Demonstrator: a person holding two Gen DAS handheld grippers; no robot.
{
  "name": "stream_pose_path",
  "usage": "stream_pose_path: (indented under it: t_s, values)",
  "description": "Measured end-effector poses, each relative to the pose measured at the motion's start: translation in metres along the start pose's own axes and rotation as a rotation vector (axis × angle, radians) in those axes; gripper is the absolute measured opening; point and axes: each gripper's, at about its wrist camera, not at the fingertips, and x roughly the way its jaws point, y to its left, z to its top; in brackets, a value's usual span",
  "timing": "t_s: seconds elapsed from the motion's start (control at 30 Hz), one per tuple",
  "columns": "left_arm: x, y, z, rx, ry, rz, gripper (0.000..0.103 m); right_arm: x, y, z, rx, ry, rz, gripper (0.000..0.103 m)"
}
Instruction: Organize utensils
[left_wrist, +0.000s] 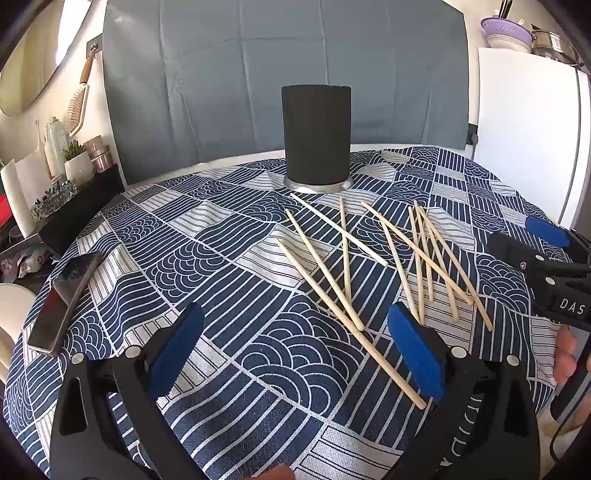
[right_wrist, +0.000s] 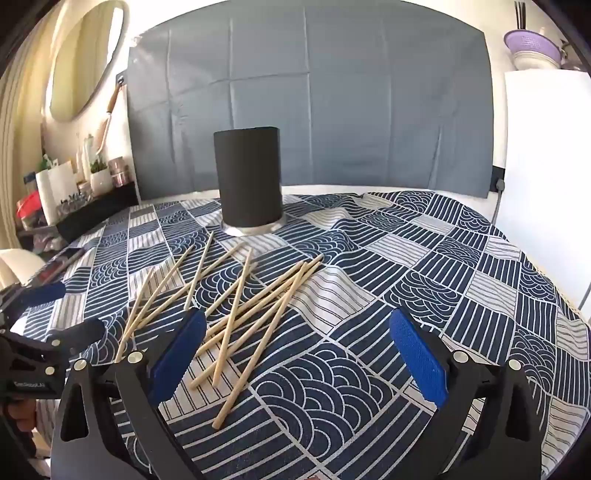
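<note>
**A:** Wooden chopsticks, loads of them, lying loose and criss-crossed on the blue patterned cloth over the worktop. None are in the black holder yet, which stands upright just behind the pile.

**B:** And the tongs?

**A:** Both spread wide, nothing in them. The left tongs hang just over the near end of the longest stick, with the pile mostly off to their right. The right tongs hover with the pile by their left finger.

**B:** Anything else around?

**A:** A phone at the left edge of the cloth, a grey sheet hung behind, a shelf of bottles further left.
</note>
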Motion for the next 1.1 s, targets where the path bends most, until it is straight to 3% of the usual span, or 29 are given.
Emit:
stream_pose_path:
  t_s: [1.1]
  values:
    - [-0.0008, -0.0015, 0.002, 0.009, -0.007, -0.019, 0.097, 0.0021, -0.0013, -0.0003, 0.017, 0.004, -0.021, 0.095]
